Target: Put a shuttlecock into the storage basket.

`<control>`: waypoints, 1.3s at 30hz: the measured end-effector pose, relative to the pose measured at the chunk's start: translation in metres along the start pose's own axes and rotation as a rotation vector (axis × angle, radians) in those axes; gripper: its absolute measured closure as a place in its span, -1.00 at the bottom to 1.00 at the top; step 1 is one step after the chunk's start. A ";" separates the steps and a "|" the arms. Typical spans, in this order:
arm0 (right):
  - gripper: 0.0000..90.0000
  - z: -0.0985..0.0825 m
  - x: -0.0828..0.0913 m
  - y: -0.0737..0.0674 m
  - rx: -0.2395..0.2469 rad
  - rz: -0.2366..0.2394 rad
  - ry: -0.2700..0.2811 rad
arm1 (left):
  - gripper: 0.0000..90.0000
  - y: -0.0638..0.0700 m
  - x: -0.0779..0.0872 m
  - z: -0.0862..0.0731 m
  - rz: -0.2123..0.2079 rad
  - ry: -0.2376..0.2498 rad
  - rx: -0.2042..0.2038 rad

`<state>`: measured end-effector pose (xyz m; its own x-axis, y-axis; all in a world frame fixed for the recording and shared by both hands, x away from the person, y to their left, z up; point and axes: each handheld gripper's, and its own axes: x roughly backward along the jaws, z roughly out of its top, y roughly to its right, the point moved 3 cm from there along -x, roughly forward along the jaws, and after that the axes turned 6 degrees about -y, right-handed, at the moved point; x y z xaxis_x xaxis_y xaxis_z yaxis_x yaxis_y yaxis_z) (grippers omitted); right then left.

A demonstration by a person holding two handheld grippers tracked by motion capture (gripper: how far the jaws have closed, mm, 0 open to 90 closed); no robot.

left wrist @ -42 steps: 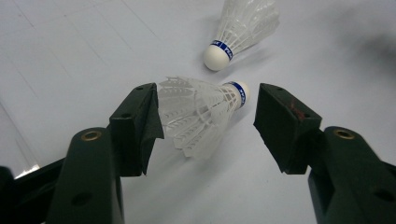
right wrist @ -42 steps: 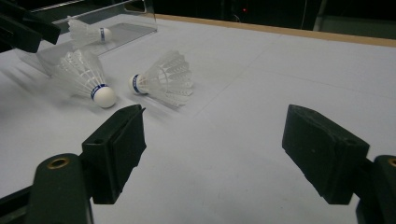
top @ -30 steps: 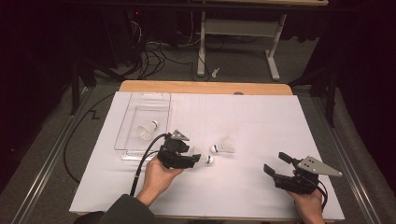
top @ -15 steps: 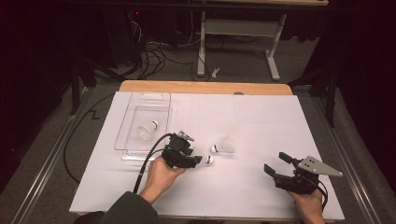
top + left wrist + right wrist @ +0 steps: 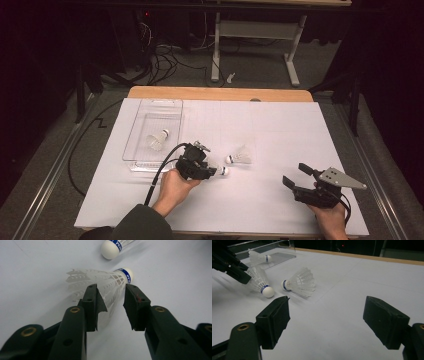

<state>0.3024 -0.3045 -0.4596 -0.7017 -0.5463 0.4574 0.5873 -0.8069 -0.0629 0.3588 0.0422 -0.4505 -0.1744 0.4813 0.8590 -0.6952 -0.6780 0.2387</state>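
Left gripper (image 5: 111, 298) has just been closing around a white feathered shuttlecock (image 5: 100, 283) lying on white paper (image 5: 270, 140); one similar shuttlecock (image 5: 157, 140) is kept in the clear plastic tray (image 5: 145, 120).

L gripper (image 5: 212, 170) closing on shuttlecock (image 5: 222, 171); 2nd shuttlecock (image 5: 239, 158) just beside - R gripper (image 5: 296, 176) apart.

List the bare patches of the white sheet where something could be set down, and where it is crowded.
Free: the wide stretch between the loose shuttlecock and the right gripper, and the far right part of the white sheet. Crowded: around the left gripper, its shuttlecock and the clear tray.
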 end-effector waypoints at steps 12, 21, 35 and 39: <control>-0.52 0.000 0.000 0.000 0.001 0.001 0.000 | 0.63 0.003 -0.003 0.001 -0.011 -0.022 -0.016; -0.52 0.000 0.000 0.000 0.002 0.001 -0.001 | 0.83 0.004 -0.004 0.000 -0.024 -0.037 -0.032; -0.52 0.000 0.000 0.000 0.000 0.004 0.001 | 0.98 0.009 -0.003 0.002 -0.044 -0.034 -0.062; -0.52 0.000 0.000 0.000 0.001 0.003 0.000 | 0.98 0.009 -0.003 0.002 -0.045 -0.036 -0.067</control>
<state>0.3023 -0.3041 -0.4595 -0.6998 -0.5491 0.4570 0.5899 -0.8049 -0.0638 0.3541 0.0337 -0.4497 -0.1170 0.4895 0.8641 -0.7469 -0.6168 0.2483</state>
